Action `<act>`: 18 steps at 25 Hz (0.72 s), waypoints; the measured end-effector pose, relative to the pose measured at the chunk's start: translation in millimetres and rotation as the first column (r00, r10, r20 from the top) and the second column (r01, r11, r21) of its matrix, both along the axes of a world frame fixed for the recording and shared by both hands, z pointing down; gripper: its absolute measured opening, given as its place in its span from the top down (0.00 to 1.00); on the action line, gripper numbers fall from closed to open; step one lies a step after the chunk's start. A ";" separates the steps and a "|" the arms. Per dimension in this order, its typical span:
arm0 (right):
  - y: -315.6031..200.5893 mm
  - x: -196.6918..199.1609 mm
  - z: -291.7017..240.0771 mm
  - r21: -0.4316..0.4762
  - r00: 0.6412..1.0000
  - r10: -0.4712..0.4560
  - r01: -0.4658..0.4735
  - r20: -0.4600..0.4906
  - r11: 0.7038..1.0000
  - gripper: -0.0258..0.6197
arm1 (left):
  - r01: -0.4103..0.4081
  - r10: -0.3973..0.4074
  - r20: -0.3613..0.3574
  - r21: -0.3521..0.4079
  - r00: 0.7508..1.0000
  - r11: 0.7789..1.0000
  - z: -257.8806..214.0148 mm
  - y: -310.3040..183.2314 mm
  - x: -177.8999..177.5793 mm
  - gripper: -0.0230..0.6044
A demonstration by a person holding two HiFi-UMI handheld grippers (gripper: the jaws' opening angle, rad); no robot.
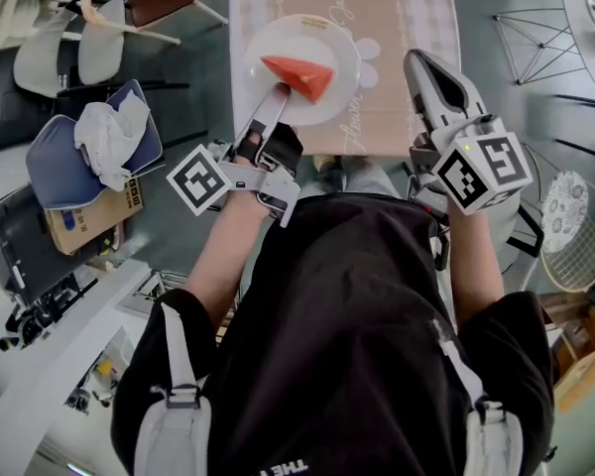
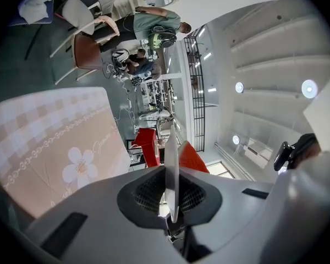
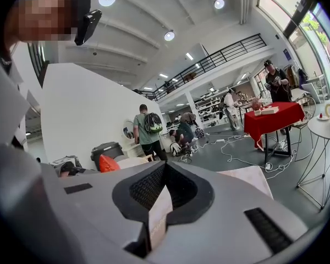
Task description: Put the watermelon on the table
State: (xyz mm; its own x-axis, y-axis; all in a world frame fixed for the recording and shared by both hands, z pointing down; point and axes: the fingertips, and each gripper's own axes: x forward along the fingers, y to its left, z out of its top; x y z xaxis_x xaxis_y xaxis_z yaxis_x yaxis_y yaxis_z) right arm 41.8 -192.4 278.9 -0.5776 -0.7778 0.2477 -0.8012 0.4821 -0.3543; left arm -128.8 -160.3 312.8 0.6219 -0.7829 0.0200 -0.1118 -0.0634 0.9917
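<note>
A red watermelon wedge (image 1: 299, 75) lies on a white plate (image 1: 268, 43) over the near left part of the table (image 1: 407, 18), which has a beige checked cloth. My left gripper (image 1: 278, 92) is shut on the plate's near rim. In the left gripper view the plate (image 2: 171, 169) shows edge-on between the jaws, with the watermelon (image 2: 193, 158) just beyond. Whether the plate rests on the cloth I cannot tell. My right gripper (image 1: 424, 65) hovers over the table's near right edge, jaws together and holding nothing. In the right gripper view (image 3: 159, 213) a strip of cloth shows through the slit.
Chairs stand at the upper left, with a blue cushion holding a white cloth (image 1: 89, 152) and a cardboard box (image 1: 89, 216) below them. Wire-frame side tables (image 1: 535, 38) stand to the right of the table. Several people and a red-clothed table (image 3: 275, 120) are farther off.
</note>
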 end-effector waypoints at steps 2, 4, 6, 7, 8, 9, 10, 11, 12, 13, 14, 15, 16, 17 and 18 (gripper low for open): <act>-9.8 4.5 -0.7 0.008 1.000 -0.011 0.011 0.005 1.000 0.94 | 0.001 -0.001 0.007 0.003 1.000 1.000 -0.1 -8.3 4.9 0.92; -18.5 9.6 -0.1 0.010 1.000 -0.015 0.015 0.008 1.000 0.94 | 0.001 -0.001 0.012 0.004 1.000 1.000 0.0 -16.3 10.7 0.92; -25.4 13.3 2.0 0.011 1.000 -0.020 0.020 0.012 1.000 0.94 | 0.000 0.000 0.017 0.004 1.000 1.000 1.1 -22.8 15.8 0.92; -28.2 14.8 3.0 0.007 1.000 -0.021 0.020 0.012 1.000 0.94 | -0.001 0.001 0.018 0.003 1.000 1.000 1.8 -25.8 18.0 0.92; -30.6 16.2 3.8 -0.002 1.000 -0.019 0.019 0.008 1.000 0.94 | -0.001 0.001 0.019 0.002 1.000 1.000 2.4 -28.7 20.0 0.92; -32.7 17.4 4.4 -0.014 1.000 -0.018 0.018 0.002 1.000 0.94 | 0.000 0.000 0.019 0.001 1.000 1.000 2.8 -31.4 21.7 0.92; -35.0 18.5 4.9 -0.023 1.000 -0.018 0.018 -0.002 1.000 0.94 | 0.002 -0.002 0.019 0.002 1.000 1.000 3.1 -34.0 23.3 0.92; -37.8 19.4 5.3 -0.026 1.000 -0.020 0.020 -0.003 0.999 0.94 | 0.003 -0.003 0.020 0.003 1.000 1.000 3.4 -36.6 24.8 0.92; -40.9 20.6 6.0 -0.024 1.000 -0.024 0.024 0.000 0.999 0.94 | 0.003 -0.003 0.022 0.003 1.000 1.000 4.0 -39.1 26.6 0.92; -44.4 21.8 7.1 -0.018 1.000 -0.030 0.030 0.006 0.999 0.94 | 0.003 -0.003 0.025 0.002 1.000 1.000 5.3 -41.8 28.6 0.92; -48.3 23.1 8.8 -0.013 0.999 -0.036 0.036 0.013 0.999 0.94 | 0.004 -0.004 0.029 0.000 1.000 1.000 7.0 -44.7 30.4 0.92; -52.2 24.5 11.2 -0.014 0.999 -0.039 0.040 0.015 0.999 0.94 | 0.006 -0.006 0.032 -0.002 0.999 1.000 9.2 -47.8 32.0 0.92; -55.5 25.6 13.7 -0.022 0.999 -0.040 0.040 0.014 0.999 0.94 | 0.010 -0.010 0.035 -0.004 0.999 1.000 11.2 -50.7 33.0 0.92; -58.0 26.0 15.5 -0.028 0.999 -0.041 0.041 0.012 0.999 0.94 | 0.014 -0.014 0.037 -0.006 0.999 1.000 12.5 -52.9 33.4 0.92; -59.4 25.5 16.2 -0.030 0.999 -0.045 0.045 0.014 0.999 0.94 | 0.017 -0.017 0.037 -0.006 0.999 1.000 12.8 -54.1 33.1 0.92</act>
